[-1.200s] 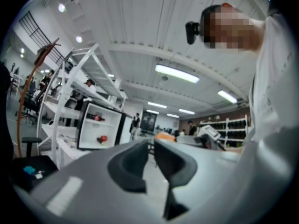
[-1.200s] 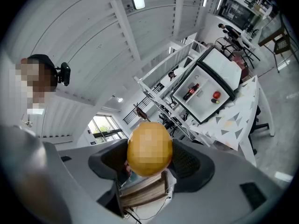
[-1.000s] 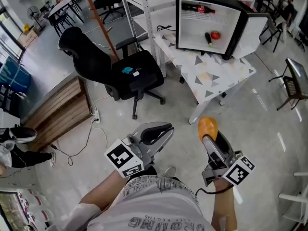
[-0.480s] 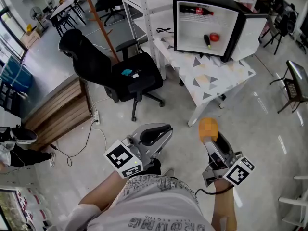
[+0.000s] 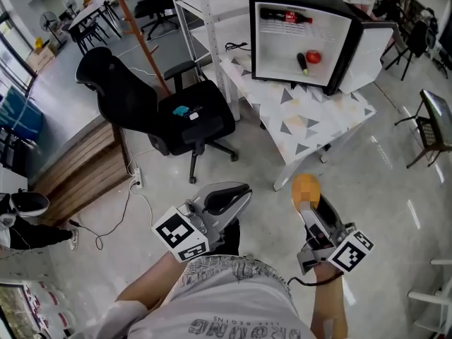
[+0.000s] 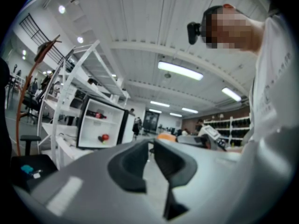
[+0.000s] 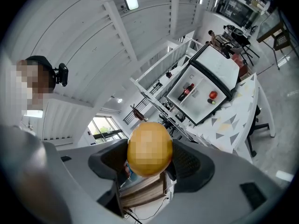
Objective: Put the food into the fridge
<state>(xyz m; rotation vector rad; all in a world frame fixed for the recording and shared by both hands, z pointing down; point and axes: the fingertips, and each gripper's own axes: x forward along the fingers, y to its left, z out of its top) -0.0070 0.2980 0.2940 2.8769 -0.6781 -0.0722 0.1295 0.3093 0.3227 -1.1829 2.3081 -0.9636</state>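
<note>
A small black fridge (image 5: 357,30) stands open on a white table with triangle patterns (image 5: 311,122). Inside it I see a bottle (image 5: 286,17) on the upper shelf and a tomato (image 5: 313,56) beside a dark vegetable (image 5: 302,63) lower down. My right gripper (image 5: 308,202) is shut on a round orange-yellow fruit (image 5: 305,187), which also fills the middle of the right gripper view (image 7: 149,148). My left gripper (image 5: 236,191) is held low at my left, jaws nearly together with nothing between them. Both grippers are well short of the fridge (image 7: 205,90).
A black office chair (image 5: 159,108) stands left of the table, with a small teal item on its seat. A white shelving frame (image 5: 212,41) rises behind the table. A wooden bench (image 5: 81,161) and cable (image 5: 131,203) lie on the floor at left. Another chair (image 5: 434,122) is at right.
The view has shifted slightly: fridge, table and chair have slid a little left in the head view. Both grippers stay where they were, the right still holding the fruit.
</note>
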